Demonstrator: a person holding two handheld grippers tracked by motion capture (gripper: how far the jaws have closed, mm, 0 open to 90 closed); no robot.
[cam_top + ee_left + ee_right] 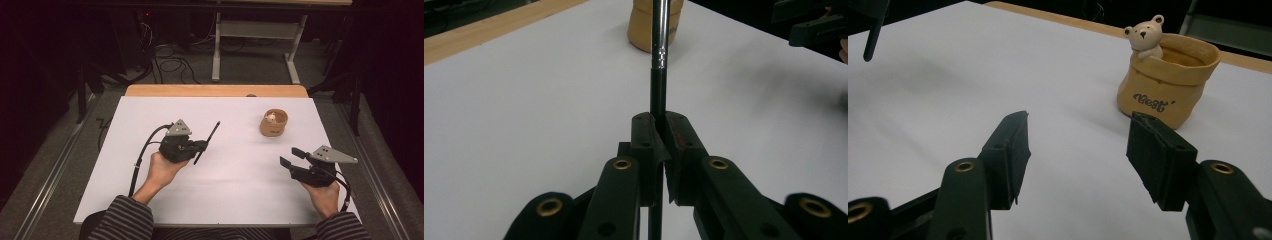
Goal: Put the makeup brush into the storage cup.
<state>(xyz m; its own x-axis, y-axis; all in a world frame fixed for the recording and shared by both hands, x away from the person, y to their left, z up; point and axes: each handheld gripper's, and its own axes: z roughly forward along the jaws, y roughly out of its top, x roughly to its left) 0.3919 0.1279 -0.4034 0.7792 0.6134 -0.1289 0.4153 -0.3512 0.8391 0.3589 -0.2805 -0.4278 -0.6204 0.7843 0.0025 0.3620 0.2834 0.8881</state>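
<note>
My left gripper [202, 146] is shut on a thin black pen-like stick [207, 142] with a silver ferrule [659, 35]. It holds the stick above the white table, slanting up toward the far right. The stick runs on past both ends of the jaws. A tan pot [274, 123] shaped like a sack, with a small white bear [1145, 36] on its rim, stands at the back right. My right gripper [292, 157] hovers open near the table's right front, its fingers [1010, 150] apart and empty, pointing toward the pot [1168, 82].
The white sheet [150, 200] covers a wooden table whose far edge [215, 90] shows. Beyond it, a grey desk frame [255, 40] and cables [170, 62] lie on the dark floor. The person's striped sleeves [122, 220] come in at the bottom.
</note>
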